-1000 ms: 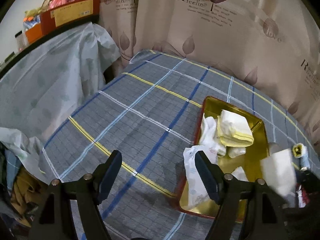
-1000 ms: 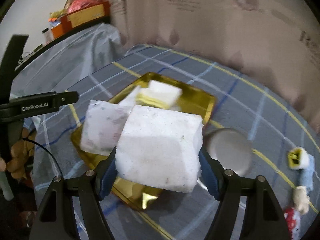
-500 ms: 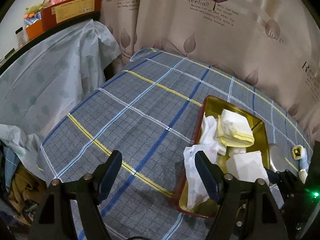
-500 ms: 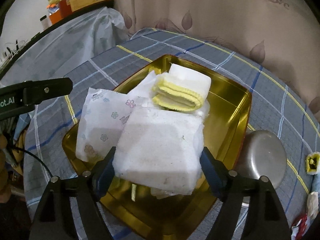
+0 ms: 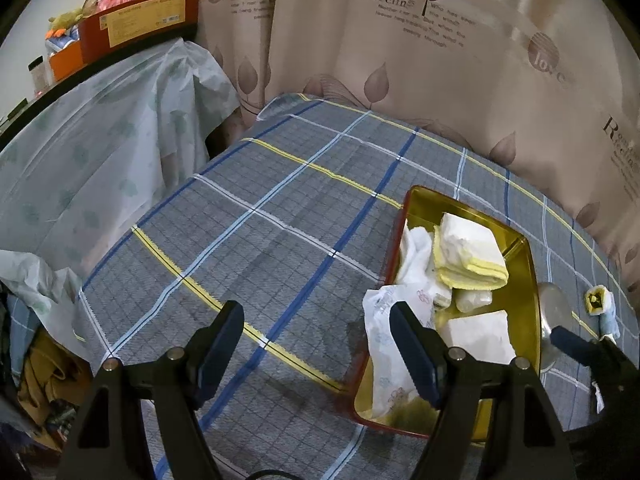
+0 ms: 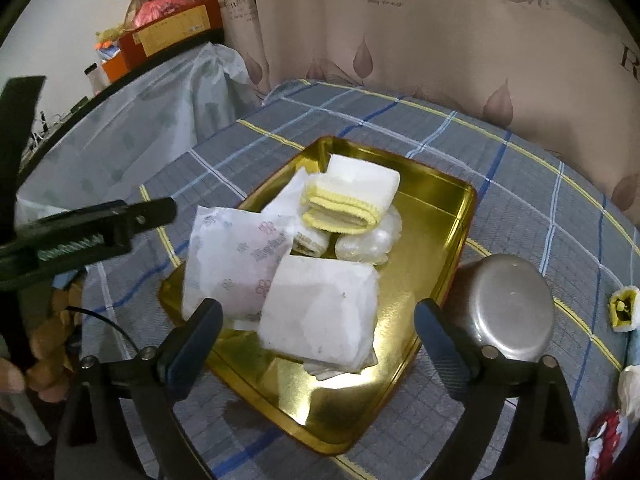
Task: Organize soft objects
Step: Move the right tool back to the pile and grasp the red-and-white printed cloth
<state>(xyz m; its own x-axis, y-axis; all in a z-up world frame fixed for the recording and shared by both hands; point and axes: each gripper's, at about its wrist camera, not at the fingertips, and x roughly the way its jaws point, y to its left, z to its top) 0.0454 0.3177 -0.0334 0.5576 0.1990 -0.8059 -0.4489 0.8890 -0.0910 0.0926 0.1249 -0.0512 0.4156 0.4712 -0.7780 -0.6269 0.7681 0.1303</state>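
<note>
Biggest thing first: your table (image 5: 280, 216) with the blue-grey plaid cloth fills most of both views, with the leaf-print curtain (image 5: 460, 60) running across the top of each frame. Over at the upper left there's a plastic-draped shelf (image 5: 100, 128) with an orange box (image 5: 140, 20) on top.

The gold tray (image 6: 432, 240) sits mid-frame in your right wrist view and at the lower right in your left one. Inside it: a flower-print white packet (image 6: 232, 256) leaning on the left side, a yellow-edged folded towel (image 6: 352, 196) toward the back, and the white pad (image 6: 320, 312) lying at the near end on the tray floor.

Your right gripper (image 6: 318, 320) is opening; the white pad lies between the jaws but neither pad touches it, so it's let go. Your left gripper (image 5: 316, 336) hangs spread wide over bare cloth in the lower centre, holding nothing.

A steel bowl (image 6: 508, 308) sits upside down just beside the tray's right edge, and a small yellow-and-white roll (image 6: 624, 308) lies at the far right.
</note>
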